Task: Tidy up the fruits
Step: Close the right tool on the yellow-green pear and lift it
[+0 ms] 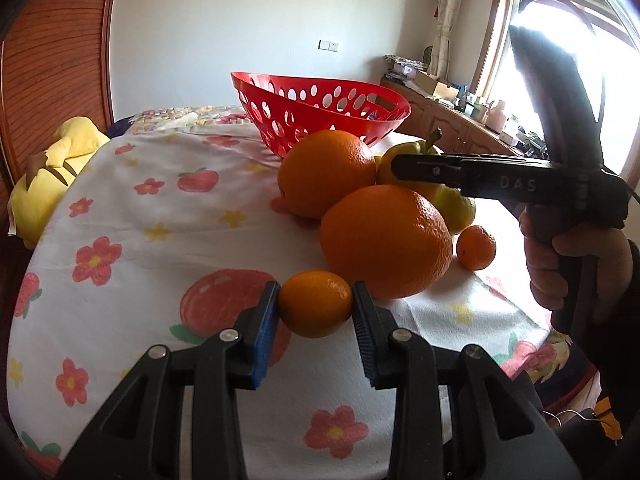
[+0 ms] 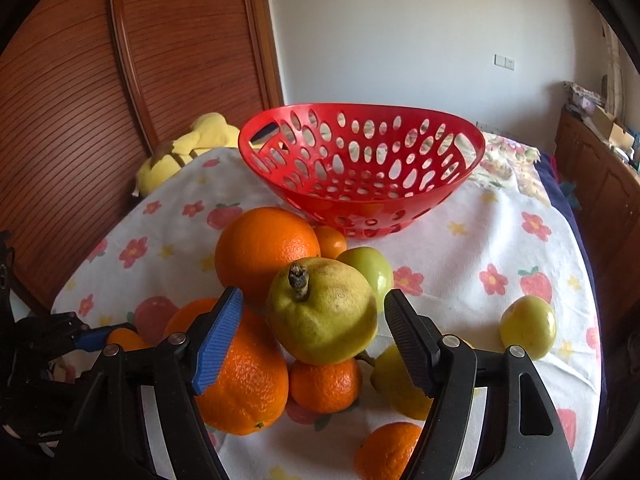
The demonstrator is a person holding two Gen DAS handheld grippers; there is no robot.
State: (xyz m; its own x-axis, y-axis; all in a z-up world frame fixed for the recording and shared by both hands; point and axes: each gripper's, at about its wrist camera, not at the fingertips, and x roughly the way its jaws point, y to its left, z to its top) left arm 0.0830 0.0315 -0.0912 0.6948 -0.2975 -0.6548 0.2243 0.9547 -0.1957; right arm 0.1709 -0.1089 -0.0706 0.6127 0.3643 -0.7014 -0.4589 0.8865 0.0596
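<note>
Flower-printed cloth (image 2: pixel 460 248) covers my worktop, with the red perforated basket (image 2: pixel 360 176) standing empty at the far side. My left claw (image 1: pixel 315 305) is clamped on a small mandarin (image 1: pixel 316 304), pads pressing both sides. My right claw (image 2: pixel 314 332) stands part-open around the big yellow-green pear (image 2: pixel 324 312), pads not touching it. Two large oranges (image 2: pixel 266 252) and several small fruits lie bunched near the basket.

**Daylight from the right, blown window, fisheye bend**

Daylight pours through the window (image 1: pixel 560 60), which is blown out to white glare. The oranges (image 1: pixel 386 240) carry bright highlights, shading darker towards the left. Both views are sharp at centre, strongly curved and vignetted black at the corners.
</note>
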